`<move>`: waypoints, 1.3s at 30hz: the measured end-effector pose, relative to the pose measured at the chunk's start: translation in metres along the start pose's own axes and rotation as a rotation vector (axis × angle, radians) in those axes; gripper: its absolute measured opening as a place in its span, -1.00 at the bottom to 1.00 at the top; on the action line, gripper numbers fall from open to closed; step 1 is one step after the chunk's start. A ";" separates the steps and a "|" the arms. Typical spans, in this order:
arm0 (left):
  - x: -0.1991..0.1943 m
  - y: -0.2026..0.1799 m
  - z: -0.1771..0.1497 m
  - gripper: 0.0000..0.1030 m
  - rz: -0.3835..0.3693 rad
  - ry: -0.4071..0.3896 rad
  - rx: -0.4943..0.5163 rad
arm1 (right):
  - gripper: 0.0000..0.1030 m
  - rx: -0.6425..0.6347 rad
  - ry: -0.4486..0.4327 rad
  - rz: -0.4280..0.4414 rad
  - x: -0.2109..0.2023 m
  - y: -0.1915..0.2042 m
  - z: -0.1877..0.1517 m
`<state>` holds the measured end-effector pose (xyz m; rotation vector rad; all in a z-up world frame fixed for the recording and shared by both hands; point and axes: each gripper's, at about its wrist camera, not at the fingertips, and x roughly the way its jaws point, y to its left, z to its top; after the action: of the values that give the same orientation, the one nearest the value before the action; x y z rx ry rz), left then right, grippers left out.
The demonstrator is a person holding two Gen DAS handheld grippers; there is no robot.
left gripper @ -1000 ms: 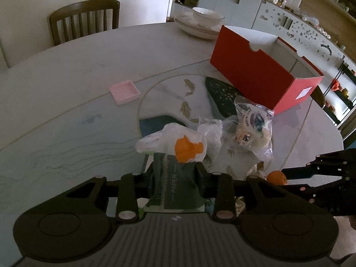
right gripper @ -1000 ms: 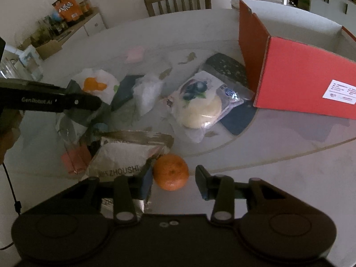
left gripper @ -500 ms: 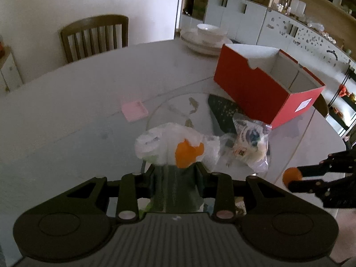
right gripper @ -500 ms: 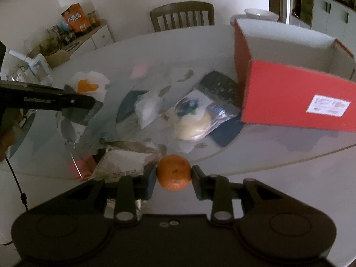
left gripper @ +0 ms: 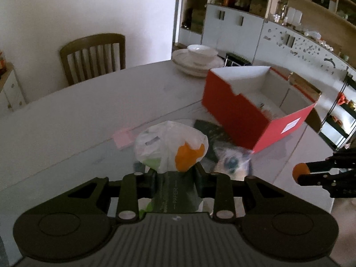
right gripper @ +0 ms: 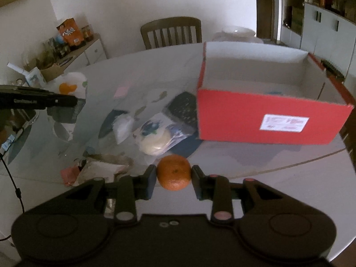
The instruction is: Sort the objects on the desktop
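Both hand-held grippers lifted off the worktop (right gripper: 278,178) | right hand-held gripper (right gripper: 174,179) pinches orange (right gripper: 174,175) | left hand-held gripper (left gripper: 175,175) pinches bag (left gripper: 171,144) | I think box (right gripper: 255,120) next

Red box (right gripper: 267,120) interior: floor mostly hidden behind its near wall; contents blurred.
Box label (right gripper: 284,122): print too blurred to read.
Bagged item (left gripper: 171,146): packet's lower end hidden behind the left gripper (left gripper: 175,178).
Wrapped bun (left gripper: 231,162): blurred, partly hidden.
Shelf goods (left gripper: 289,17): too small to identify.
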<state>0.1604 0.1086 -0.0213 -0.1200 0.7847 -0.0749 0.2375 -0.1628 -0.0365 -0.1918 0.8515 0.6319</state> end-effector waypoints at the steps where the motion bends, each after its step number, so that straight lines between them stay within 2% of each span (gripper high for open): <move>1: 0.000 -0.005 0.003 -0.40 -0.004 -0.001 0.002 | -0.36 -0.003 -0.003 -0.003 -0.002 -0.003 0.002; 9: 0.005 -0.056 0.023 -0.40 -0.057 -0.011 0.026 | -0.36 -0.019 -0.025 -0.028 -0.019 -0.040 0.014; 18: 0.029 -0.108 0.048 -0.40 -0.098 -0.019 0.051 | -0.36 -0.045 -0.056 -0.055 -0.032 -0.083 0.032; 29: 0.054 -0.152 0.079 -0.40 -0.122 -0.030 0.074 | -0.36 -0.082 -0.107 -0.061 -0.043 -0.131 0.064; 39: 0.078 -0.181 0.105 -0.40 -0.125 -0.020 0.107 | -0.36 -0.094 -0.140 -0.062 -0.037 -0.161 0.091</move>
<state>0.2862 -0.0712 0.0223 -0.0681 0.7514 -0.2334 0.3728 -0.2721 0.0371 -0.2555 0.6794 0.6205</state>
